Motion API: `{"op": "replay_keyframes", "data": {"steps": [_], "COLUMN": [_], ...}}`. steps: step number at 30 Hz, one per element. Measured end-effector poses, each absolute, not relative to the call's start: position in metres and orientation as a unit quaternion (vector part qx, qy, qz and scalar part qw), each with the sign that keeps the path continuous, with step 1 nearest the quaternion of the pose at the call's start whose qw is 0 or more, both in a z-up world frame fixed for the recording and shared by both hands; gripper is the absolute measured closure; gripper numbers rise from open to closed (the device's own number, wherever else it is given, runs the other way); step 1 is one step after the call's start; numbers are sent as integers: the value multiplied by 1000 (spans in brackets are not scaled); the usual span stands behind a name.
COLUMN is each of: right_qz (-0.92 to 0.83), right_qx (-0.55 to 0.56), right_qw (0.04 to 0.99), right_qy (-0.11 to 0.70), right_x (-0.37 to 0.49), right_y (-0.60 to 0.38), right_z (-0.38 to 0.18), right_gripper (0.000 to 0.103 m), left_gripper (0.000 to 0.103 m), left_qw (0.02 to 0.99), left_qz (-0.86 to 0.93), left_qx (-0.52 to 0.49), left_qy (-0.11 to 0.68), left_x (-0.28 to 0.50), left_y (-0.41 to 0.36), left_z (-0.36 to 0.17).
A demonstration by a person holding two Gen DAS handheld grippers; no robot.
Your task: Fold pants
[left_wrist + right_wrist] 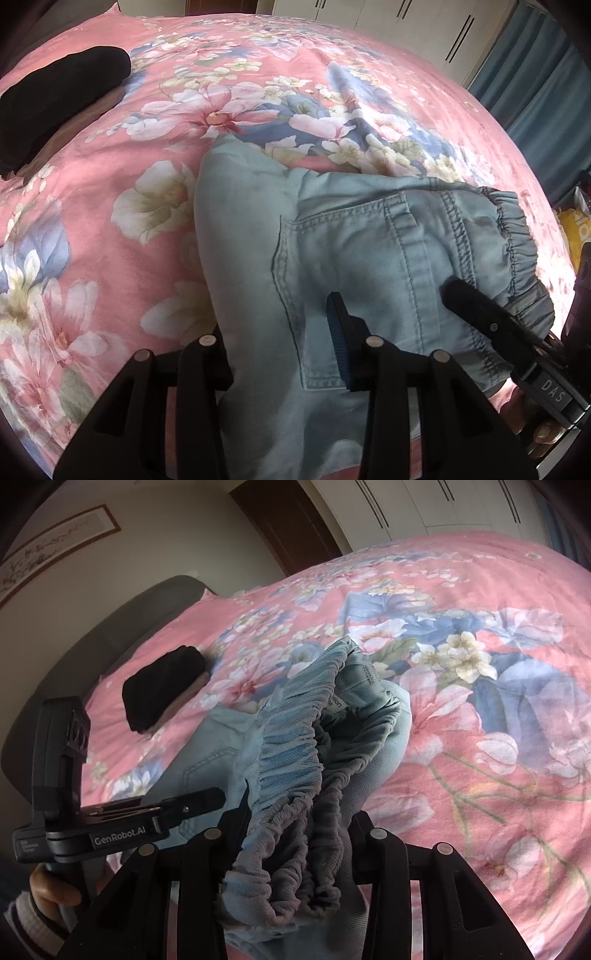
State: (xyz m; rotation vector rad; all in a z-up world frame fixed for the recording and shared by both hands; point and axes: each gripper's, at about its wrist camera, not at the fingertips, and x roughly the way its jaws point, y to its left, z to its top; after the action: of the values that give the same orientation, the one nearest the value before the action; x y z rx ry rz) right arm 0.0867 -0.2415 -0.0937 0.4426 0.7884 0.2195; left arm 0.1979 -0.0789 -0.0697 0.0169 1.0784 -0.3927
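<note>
The pants [369, 236] are pale blue denim with darker blue stitching. The bedspread [258, 92] is pink, printed with white, pink and blue flowers. At upper left lies a plain black cloth [55, 99].

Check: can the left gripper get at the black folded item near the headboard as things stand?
Probably not right away. The left gripper is shut on the pants, and the black folded item lies apart across bare bedspread. Nothing blocks the way, but it would have to release first.
</note>
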Motion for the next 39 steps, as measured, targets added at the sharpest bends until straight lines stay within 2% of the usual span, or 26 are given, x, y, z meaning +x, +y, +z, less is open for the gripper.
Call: {"op": "replay_keyframes", "data": {"steps": [5,9,11,13,17,22,28,34,36,39], "right_qz": [99,78,71,70,61,43,3,-19,-24,-31], "right_qx": [230,234,230,231,235,182,125,127,125,121], "right_qw": [882,877,879,878,877,891,899,900,903,906], "right_qy": [399,412,412,412,415,413,419,416,411,404], "right_x": [92,95,96,95,89,61,50,35,29,18], "right_y": [-250,-252,-252,-253,-256,-245,-227,-227,-226,-224], "right_z": [-104,-116,-120,-121,-117,-101,-111,-94,-87,-75], "right_gripper": [61,57,55,54,51,36,35,35,35,35], "left_gripper": [60,49,34,25,25,25,22,23,20,8], "left_qw": [840,840,842,845,844,854,856,858,853,849], "left_qz": [-162,-147,-134,-122,-117,-137,-131,-134,-138,-156], "left_qx": [24,24,27,28,6,47,33,43,47,49], "left_qy": [518,522,522,521,524,500,499,493,501,502], "left_x": [203,208,207,209,203,173,173,160,155,142], "left_y": [-83,-81,-80,-77,-68,-66,-61,-59,-57,-53], "left_z": [-80,-85,-86,-87,-83,-78,-88,-75,-71,-62]}}
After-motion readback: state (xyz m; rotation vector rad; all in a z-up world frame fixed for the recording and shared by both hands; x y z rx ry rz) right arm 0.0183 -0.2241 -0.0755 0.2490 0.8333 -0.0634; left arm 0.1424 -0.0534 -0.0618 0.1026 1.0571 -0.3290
